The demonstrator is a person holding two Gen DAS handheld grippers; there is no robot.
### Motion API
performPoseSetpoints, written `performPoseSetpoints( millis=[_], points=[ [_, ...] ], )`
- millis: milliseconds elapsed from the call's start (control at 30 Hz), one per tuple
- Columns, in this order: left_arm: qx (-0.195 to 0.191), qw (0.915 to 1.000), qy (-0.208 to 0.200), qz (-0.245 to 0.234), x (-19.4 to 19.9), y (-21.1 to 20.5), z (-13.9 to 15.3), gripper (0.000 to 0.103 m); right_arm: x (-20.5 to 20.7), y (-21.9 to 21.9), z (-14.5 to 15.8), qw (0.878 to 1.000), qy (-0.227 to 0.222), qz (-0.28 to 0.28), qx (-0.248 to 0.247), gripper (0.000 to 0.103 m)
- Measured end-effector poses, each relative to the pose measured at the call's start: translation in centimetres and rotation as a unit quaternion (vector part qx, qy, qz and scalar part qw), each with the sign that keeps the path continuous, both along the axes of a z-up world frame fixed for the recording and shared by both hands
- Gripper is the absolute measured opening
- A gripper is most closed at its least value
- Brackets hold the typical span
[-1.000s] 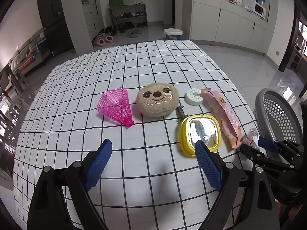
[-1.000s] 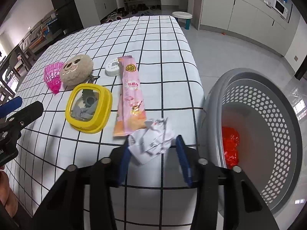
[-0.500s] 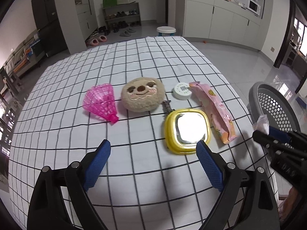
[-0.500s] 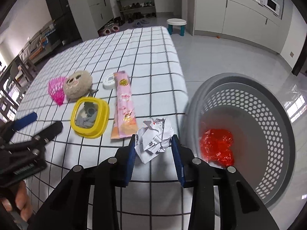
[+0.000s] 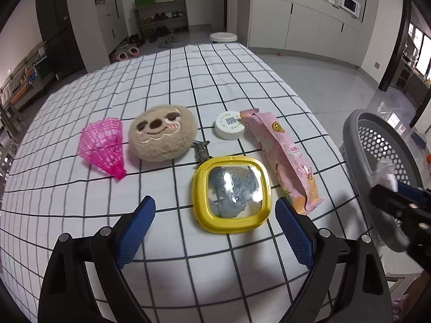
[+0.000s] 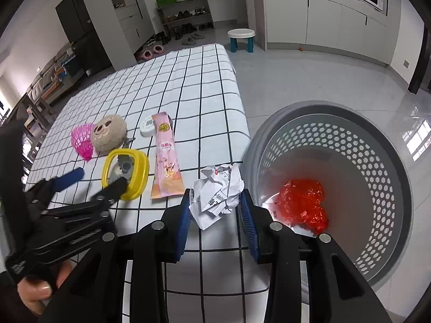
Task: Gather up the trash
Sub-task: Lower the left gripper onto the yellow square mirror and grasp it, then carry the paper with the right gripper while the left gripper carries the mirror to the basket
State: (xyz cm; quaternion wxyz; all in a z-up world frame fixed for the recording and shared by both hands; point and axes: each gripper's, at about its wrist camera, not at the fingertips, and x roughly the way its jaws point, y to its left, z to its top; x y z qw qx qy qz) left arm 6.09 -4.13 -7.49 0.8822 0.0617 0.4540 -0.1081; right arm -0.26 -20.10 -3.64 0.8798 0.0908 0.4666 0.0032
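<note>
Paper wad, crumpled, no clear axis

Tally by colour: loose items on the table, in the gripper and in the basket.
Pink: 2, shuttlecock, snack wrapper
White: 2, round cap, crumpled paper
Yellow: 1, mirror
Tan: 1, sloth plush
Red: 1, wrapper in basket
Total: 7

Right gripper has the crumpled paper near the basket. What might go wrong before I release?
1. The crumpled paper is held beside the grey basket, near its rim; released now, it may miss.
2. The right gripper pinches a loose wad; it could slip out early.
</note>
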Motion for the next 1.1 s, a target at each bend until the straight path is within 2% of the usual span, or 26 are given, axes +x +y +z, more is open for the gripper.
performPoseSetpoints(
  millis=[233,300,333,367,567,1100],
  points=[
    [-0.01,0.9998,0.014,0.002,1.2,-0.9,-1.5,0.087,-0.2,-0.6,0.1,1.0,0.001,-0.004,0.006,0.035],
    [-0.014,0.9997,0.018,-0.002,1.4,-1.2,-1.9,0.079,-0.2,-0.6,0.1,1.0,0.001,-0.004,0.006,0.035],
    [-0.016,0.9996,0.024,-0.006,1.4,-1.4,-2.1,0.071,-0.2,-0.7,0.1,1.0,0.0,-0.004,0.006,0.035],
    [-0.015,0.9995,0.027,-0.008,1.4,-1.4,-2.2,0.069,-0.2,-0.8,0.2,1.0,0.0,-0.005,0.007,0.035],
    [-0.029,0.9994,0.017,-0.01,0.8,-1.1,-1.3,0.068,-0.2,-0.9,0.3,1.0,0.0,-0.003,0.01,0.035],
    [-0.01,0.9982,-0.049,-0.033,-2.6,-1.0,2.7,0.068,-1.4,-3.2,1.0,1.0,-0.012,-0.027,0.008,0.035]
  ],
)
